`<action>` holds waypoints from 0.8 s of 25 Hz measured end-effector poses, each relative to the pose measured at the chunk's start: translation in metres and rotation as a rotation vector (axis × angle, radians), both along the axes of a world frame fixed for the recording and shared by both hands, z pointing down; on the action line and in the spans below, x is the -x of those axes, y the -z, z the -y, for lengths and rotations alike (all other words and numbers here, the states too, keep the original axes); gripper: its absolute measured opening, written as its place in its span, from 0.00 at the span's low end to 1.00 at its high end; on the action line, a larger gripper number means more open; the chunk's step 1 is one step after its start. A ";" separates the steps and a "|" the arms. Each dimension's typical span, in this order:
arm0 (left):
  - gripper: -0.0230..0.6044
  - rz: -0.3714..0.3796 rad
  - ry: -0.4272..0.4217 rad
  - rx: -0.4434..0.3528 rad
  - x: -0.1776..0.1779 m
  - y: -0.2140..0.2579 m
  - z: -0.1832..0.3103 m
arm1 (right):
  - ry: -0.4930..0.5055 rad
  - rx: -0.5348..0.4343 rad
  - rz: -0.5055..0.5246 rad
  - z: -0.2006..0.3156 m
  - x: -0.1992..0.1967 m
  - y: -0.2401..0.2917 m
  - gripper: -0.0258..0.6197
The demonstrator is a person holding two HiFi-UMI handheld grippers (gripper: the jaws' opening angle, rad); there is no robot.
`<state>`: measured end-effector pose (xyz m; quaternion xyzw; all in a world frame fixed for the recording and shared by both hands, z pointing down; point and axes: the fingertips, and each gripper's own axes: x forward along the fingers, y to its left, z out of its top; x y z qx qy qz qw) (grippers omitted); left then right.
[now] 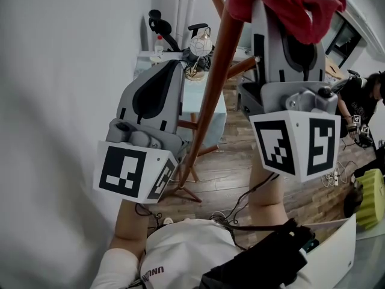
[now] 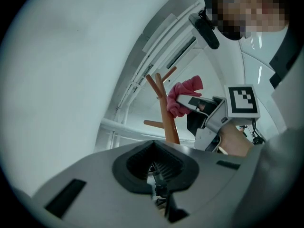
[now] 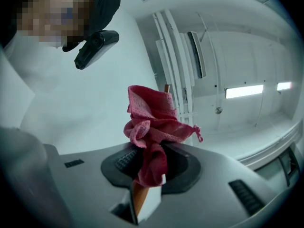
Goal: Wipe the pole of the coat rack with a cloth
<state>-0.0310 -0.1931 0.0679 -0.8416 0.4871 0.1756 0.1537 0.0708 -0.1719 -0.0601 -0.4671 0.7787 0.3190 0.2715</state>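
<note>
The coat rack's brown wooden pole [image 1: 207,95] slants up through the middle of the head view. A red cloth [image 1: 289,5] is bunched against the pole near its top, and my right gripper [image 1: 283,20] is shut on it. In the right gripper view the cloth [image 3: 152,122] fills the jaws of the right gripper [image 3: 149,165], with a bit of pole [image 3: 138,198] showing beneath. My left gripper [image 1: 172,68] hangs just left of the pole, lower down, apart from it. In its own view the left gripper [image 2: 154,167] is shut and empty, with the pole [image 2: 170,125] and cloth [image 2: 183,96] beyond.
A white wall stands close on the left. Behind the pole is a small table [image 1: 219,110] with a pale blue top and clutter. The rack's legs [image 1: 187,188] spread on the wooden floor. Cables and a power strip [image 1: 334,176] lie to the right, near a seated person [image 1: 361,104].
</note>
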 end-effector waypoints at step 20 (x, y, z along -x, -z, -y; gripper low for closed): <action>0.06 -0.001 0.036 0.062 0.008 -0.031 0.001 | -0.010 0.072 -0.050 0.006 0.005 -0.032 0.21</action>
